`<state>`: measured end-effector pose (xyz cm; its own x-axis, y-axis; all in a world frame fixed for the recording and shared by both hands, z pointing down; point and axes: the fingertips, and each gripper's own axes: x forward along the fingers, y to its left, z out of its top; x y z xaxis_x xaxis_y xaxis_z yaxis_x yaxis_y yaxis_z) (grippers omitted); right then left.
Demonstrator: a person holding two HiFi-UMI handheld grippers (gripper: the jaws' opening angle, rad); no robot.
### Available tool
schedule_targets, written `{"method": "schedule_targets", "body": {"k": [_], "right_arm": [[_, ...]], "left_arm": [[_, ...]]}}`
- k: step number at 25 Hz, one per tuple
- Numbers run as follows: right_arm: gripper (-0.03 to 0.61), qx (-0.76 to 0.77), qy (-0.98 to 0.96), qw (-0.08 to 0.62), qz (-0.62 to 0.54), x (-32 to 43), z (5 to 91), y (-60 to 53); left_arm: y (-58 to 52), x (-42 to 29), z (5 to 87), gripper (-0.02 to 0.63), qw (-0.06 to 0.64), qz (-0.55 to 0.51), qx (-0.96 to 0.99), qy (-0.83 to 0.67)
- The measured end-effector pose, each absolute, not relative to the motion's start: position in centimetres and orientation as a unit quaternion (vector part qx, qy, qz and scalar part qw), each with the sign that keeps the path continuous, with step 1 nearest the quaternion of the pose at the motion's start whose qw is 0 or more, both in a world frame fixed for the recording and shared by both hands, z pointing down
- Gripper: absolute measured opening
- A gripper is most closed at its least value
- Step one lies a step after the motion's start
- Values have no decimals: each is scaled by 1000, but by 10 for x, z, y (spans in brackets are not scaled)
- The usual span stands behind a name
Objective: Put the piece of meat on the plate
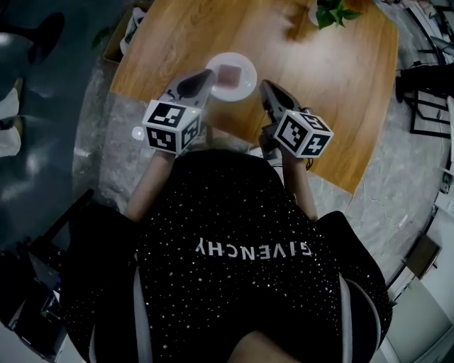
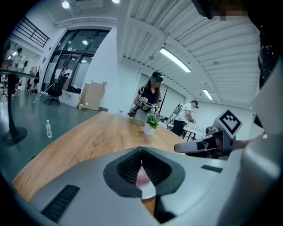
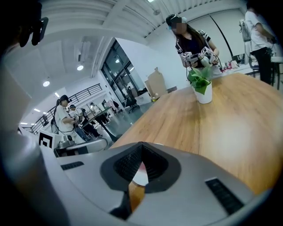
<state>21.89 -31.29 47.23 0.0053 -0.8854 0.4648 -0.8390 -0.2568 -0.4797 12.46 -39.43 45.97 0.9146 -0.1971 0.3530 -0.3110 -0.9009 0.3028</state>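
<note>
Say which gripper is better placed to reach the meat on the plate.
The left gripper, narrowly: its shut jaws point straight at the meat on the plate; the right gripper, also shut, lines up with the rim.

Wide wooden table [image 1: 284,49] on speckled grey floor [image 1: 103,138], small potted plant [image 1: 333,13] at its far end. Beyond, far left: tall dark-framed windows [image 2: 75,62], white walls, cardboard box [image 2: 93,96]. Overhead, strip lights [image 2: 174,59] along ribbed white ceiling [image 2: 212,42].
</note>
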Motion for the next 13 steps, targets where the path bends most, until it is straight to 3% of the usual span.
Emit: {"method": "schedule_targets", "body": {"k": [13], "right_arm": [[9,-705,615,-6,-353,216,484,-322]], "left_arm": [[-405,124,473,11,190,170,957,-136]]}}
